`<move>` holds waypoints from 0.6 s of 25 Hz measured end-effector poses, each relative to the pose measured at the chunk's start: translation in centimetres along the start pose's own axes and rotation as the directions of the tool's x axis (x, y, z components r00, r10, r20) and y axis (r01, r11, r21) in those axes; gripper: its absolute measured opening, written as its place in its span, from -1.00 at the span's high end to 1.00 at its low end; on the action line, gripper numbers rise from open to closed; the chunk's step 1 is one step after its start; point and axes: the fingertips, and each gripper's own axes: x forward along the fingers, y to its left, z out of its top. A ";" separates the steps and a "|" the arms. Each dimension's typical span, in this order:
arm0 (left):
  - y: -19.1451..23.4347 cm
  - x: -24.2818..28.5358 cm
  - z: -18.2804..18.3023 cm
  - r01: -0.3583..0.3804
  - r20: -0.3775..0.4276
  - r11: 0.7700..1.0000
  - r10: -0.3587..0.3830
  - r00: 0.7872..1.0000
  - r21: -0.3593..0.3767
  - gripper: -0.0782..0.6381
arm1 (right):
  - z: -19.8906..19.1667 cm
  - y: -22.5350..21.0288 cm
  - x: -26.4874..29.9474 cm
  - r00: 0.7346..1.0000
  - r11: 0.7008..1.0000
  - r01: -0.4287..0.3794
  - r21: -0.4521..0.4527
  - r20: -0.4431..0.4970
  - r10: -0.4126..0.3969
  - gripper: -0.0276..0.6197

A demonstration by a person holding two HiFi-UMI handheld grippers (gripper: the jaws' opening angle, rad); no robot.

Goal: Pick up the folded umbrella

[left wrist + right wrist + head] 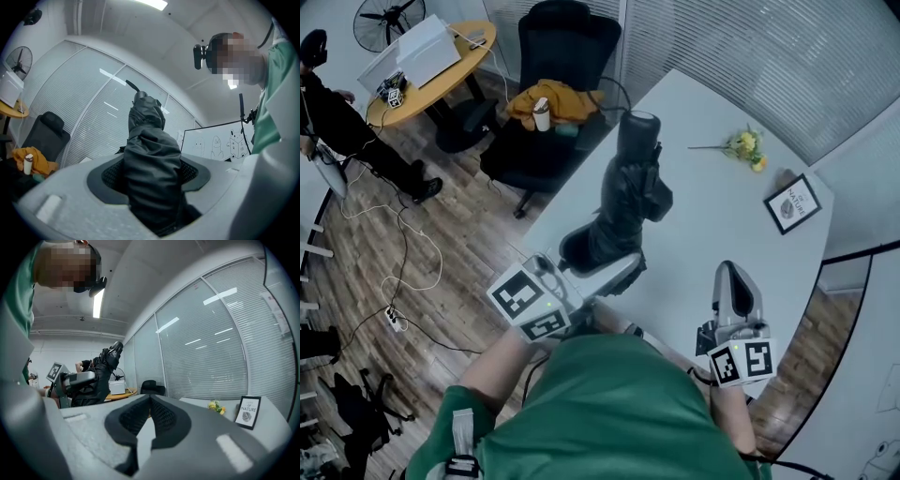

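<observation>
The folded black umbrella (628, 192) stands nearly upright over the white table (722, 216), with its lower end clamped in my left gripper (598, 266). In the left gripper view the umbrella (151, 140) fills the gap between the two jaws of the left gripper (150, 172), whose dark pads press on its sides. My right gripper (729, 274) hovers over the table's near right part, apart from the umbrella. Its jaws meet with nothing between them in the right gripper view (150, 401). That view also shows the umbrella (101, 369) and the left gripper (77, 379) off to the left.
Yellow flowers (745, 145) and a small framed picture (792, 202) lie at the table's far right. A black office chair (553, 56) with an orange cloth and a bottle stands beyond the table. A round wooden table (431, 66) and a person (328, 112) are at the far left.
</observation>
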 end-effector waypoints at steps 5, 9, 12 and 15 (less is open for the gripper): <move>0.8 -0.6 0.5 -0.019 0.015 0.999 0.020 1.000 -0.046 -0.02 | 0.0 0.3 -0.4 1.000 1.000 0.003 0.013 0.001 -0.003 0.91; 1.5 -0.7 0.8 -0.033 0.031 0.998 0.034 0.999 -0.055 -0.02 | -0.2 -0.1 -0.5 1.000 1.000 0.014 0.016 0.003 -0.014 0.91; 1.5 -0.9 1.2 -0.037 0.042 0.998 0.039 0.998 -0.053 -0.02 | -0.3 -0.3 -0.8 1.000 1.000 0.017 0.019 0.003 -0.017 0.91; 1.3 -1.0 1.3 -0.037 0.048 0.998 0.039 0.998 -0.053 -0.02 | -0.4 0.1 -1.0 1.000 1.000 0.002 0.006 -0.004 -0.002 0.91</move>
